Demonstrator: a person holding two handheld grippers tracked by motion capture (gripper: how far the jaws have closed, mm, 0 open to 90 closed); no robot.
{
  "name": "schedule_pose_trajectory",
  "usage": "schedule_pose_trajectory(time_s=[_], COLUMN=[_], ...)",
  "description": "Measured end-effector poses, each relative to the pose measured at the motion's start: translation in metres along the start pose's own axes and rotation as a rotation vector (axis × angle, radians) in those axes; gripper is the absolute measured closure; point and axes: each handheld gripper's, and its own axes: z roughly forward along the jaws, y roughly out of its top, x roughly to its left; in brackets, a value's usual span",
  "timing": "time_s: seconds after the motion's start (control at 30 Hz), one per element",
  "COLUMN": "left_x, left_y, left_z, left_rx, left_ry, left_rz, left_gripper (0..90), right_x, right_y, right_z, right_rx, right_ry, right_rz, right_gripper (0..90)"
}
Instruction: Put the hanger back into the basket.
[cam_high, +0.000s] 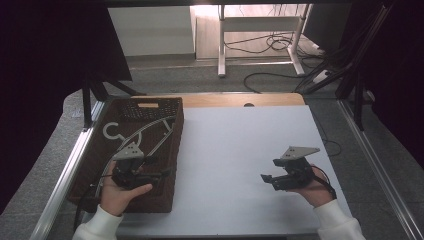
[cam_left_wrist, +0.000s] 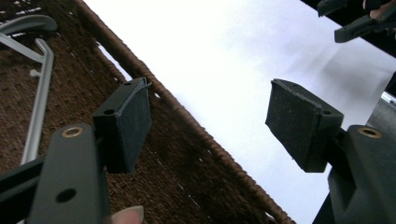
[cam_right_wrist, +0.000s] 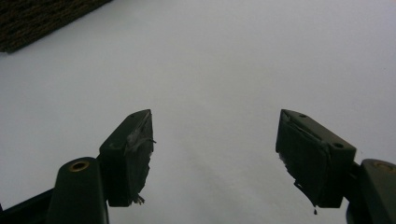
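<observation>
Hovering released over the basket (cam_high: 165, 200), the left tool (cam_left_wrist: 210, 121) frames its rim; the high view adds a hanger (cam_high: 145, 131).

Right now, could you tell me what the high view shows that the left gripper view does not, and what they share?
High view alone: the whole brown basket, the hanger's hook, both of the person's hands, and the floor with cables beyond the table.

Left gripper view alone: a close look at the left gripper, its fingers spread with nothing between them.

Both: the basket rim, the grey hanger, the white tabletop, and the right gripper.
</observation>
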Motion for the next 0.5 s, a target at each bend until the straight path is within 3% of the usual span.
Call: schedule_pose_trajectory(time_s=[0.5], left_x=[-0.0013], left_y=[-0.0018], left_z=[0.0012], left_rx=[-0.005], left_ry=[0.004], left_rz=[0.005], left_gripper=[30.4], right_x=[-0.0017], right_y=[-0.0035], right_z=[-0.0003], right_rx=[-0.007], right_ry=[-0.011], right_rz=[0.019], right_gripper=[27.8])
